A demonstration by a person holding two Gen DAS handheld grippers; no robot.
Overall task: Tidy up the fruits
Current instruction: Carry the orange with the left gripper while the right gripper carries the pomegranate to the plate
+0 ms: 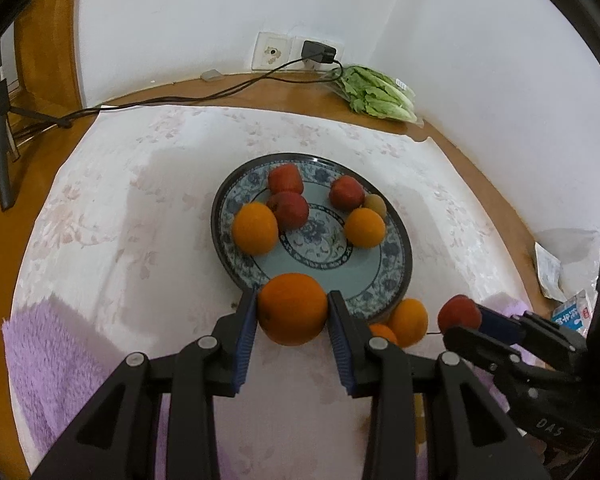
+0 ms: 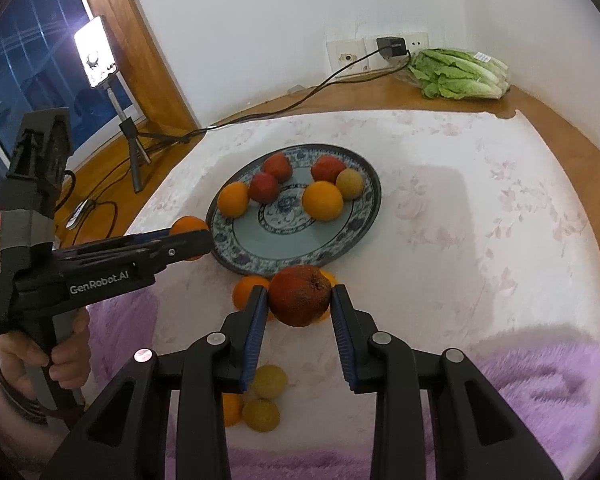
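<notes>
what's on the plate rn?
On the blue patterned plate: three red apples, two oranges and one small yellow-brown fruit. Its centre and near side are bare. Anything tucked behind those fruits is hidden.

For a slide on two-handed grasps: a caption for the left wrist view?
Left tongs grip an orange near the plate; right tongs hold a red fruit.

"GenRobot.AI" on left hand-held gripper [image 2: 191, 240] body; "DAS" on right hand-held gripper [image 1: 466, 318] body.
</notes>
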